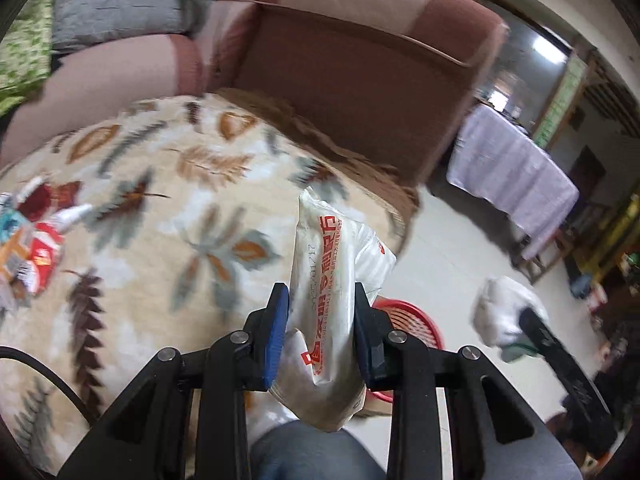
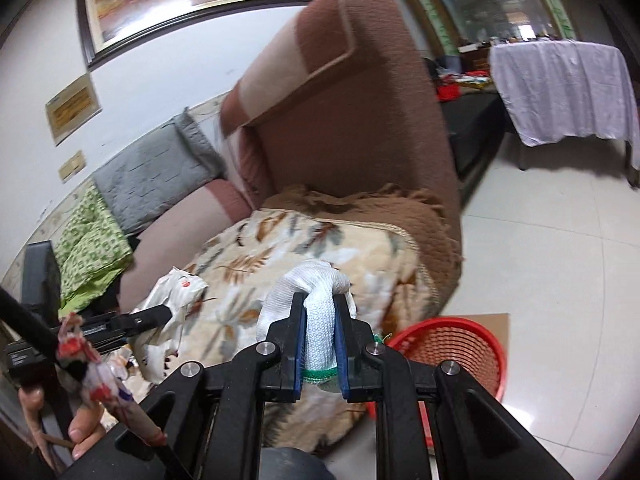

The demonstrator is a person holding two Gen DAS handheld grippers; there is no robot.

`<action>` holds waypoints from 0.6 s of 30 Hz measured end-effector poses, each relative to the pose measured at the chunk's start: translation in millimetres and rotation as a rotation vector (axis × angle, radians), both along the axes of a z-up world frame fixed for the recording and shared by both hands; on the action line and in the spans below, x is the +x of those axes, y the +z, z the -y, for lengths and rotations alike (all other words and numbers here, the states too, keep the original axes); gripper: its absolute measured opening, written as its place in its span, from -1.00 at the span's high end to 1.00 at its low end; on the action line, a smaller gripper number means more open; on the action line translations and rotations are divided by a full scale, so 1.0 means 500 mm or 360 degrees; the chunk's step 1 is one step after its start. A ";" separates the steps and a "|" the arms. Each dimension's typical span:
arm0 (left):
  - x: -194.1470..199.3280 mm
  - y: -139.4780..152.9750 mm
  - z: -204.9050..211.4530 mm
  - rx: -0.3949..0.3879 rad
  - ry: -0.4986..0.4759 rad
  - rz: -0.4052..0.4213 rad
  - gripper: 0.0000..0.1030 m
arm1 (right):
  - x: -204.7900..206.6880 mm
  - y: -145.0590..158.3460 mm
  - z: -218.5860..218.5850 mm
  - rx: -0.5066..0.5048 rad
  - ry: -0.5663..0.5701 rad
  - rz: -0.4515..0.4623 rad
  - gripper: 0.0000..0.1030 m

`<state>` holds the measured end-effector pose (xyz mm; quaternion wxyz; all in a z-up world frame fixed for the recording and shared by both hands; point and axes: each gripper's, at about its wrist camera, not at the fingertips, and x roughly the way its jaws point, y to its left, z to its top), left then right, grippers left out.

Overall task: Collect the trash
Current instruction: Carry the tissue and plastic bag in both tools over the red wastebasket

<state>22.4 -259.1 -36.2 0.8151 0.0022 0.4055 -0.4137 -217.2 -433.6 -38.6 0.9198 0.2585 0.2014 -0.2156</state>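
Note:
My left gripper (image 1: 320,296) is shut on a white plastic wrapper (image 1: 324,264) with red print, held over the edge of the leaf-patterned blanket (image 1: 160,208). A red mesh basket (image 1: 412,324) stands on the floor just below and behind it. My right gripper (image 2: 319,308) is shut on a white knitted glove (image 2: 308,280) with a green cuff, above the blanket's corner and left of the red basket (image 2: 460,344). The right wrist view also shows the left gripper (image 2: 166,313) with its wrapper (image 2: 176,288). In the left wrist view, the right gripper (image 1: 520,316) and glove (image 1: 500,308) appear at right.
More colourful wrappers (image 1: 32,240) lie on the blanket at far left. A brown sofa armrest (image 2: 352,120) rises behind the blanket. Cardboard (image 2: 480,318) lies under the basket on the tiled floor (image 2: 560,280). A cloth-covered table (image 2: 560,88) stands beyond. A hand (image 2: 84,432) holds crumpled wrappers (image 2: 96,368).

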 end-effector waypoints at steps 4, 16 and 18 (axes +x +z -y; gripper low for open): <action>-0.050 -0.013 0.059 0.0018 -0.0177 -0.0041 0.43 | -0.022 -0.039 0.043 0.0094 -0.0093 -0.0040 0.73; -0.092 -0.123 0.233 0.0193 -0.0336 -0.0170 0.43 | -0.053 -0.126 0.129 0.0208 -0.0319 -0.0087 0.73; -0.096 -0.135 0.252 0.0217 -0.0344 -0.0149 0.43 | -0.058 -0.145 0.145 0.0239 -0.0344 -0.0088 0.73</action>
